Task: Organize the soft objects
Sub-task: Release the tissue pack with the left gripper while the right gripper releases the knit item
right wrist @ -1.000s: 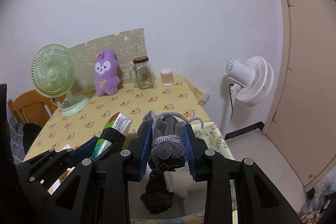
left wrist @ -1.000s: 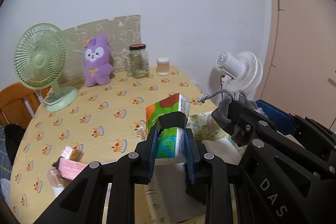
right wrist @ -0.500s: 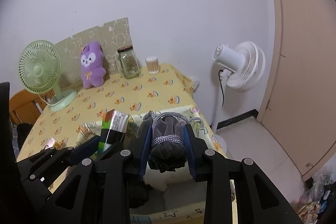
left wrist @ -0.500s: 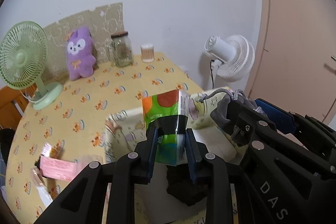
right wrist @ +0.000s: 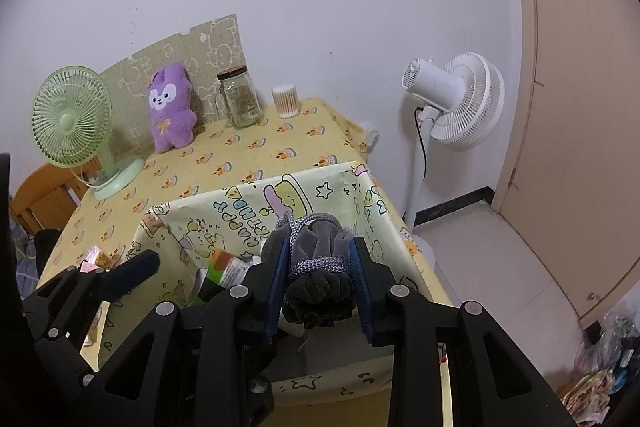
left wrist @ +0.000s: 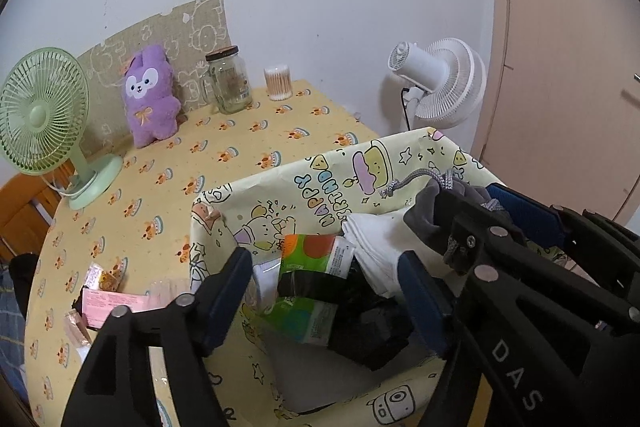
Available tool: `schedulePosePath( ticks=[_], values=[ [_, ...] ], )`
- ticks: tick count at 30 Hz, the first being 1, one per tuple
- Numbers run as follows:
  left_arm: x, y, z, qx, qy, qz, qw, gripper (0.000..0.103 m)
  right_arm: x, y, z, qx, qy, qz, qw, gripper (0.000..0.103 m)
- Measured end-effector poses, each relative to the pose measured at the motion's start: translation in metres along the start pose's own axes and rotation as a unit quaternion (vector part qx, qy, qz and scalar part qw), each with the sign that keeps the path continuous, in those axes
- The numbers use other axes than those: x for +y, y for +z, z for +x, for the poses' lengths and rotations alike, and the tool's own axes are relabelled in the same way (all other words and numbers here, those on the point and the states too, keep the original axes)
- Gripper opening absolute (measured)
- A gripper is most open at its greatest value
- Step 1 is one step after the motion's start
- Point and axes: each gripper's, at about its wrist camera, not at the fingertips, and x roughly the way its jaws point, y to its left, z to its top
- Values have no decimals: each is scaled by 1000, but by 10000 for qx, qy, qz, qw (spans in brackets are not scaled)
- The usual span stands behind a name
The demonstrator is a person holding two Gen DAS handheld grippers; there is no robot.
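Both grippers hang over the pale-yellow cartoon-printed fabric storage box (left wrist: 320, 183) at the near edge of the table with its yellow patterned tablecloth (left wrist: 248, 139). What has just changed is on the left: the left gripper (left wrist: 326, 293) has just been opening its jaws, which a second ago pinched the green-and-orange soft tissue pack (left wrist: 314, 275); now they stand spread, and the pack lies free between them inside the box, tilted against a folded white cloth (left wrist: 380, 247) and a crumpled black garment (left wrist: 372, 327). So one soft item looks delivered. The right gripper (right wrist: 320, 281) is pinching a grey velvety drawstring pouch (right wrist: 322, 267), bunched and wrapped with a braided grey-white cord (right wrist: 316, 263), held above the box and not yet released; it seems next to go in. The pack's glossy film looks slippery but yielding, the pouch plush and compressible. A purple plush bunny (left wrist: 150, 95) sits upright well apart by the wall, probably another candidate.
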Motion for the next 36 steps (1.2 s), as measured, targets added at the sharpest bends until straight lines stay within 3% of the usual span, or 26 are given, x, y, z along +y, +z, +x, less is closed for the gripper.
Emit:
schedulePosePath(
  ticks=[9,12,14,16,17,23,27,33,36],
  values=[
    [3,6,10,214,-74,-3,9997,85,3,9,20,42,104,-107,9999,34],
    [3,7,10,216,-156,-24,9996,85,5,12,27,165,168,-158,9996,39],
    [4,8,12,242,-149,-53,9996,85,5,12,30,229,211,-129,9994,49],
    [4,8,11,232,-160,-74,9996,85,3,11,30,238,255,-25,9994,73],
    [4,8,10,216,-157,-71,9996,85,3,10,29,220,255,22,9994,77],
    [3,6,0,139,-153,-60,9998,87,5,9,21,247,185,-44,9995,81],
    [4,5,-11,36,-129,-49,9999,90,7,6,6,71,94,-7,9999,92],
    [9,1,-29,-111,-123,-62,9998,91,16,5,-12,-35,28,-112,9999,92],
    [11,-1,-38,-147,27,-34,9999,92,22,5,-23,-204,-216,-231,9993,92]
  ],
)
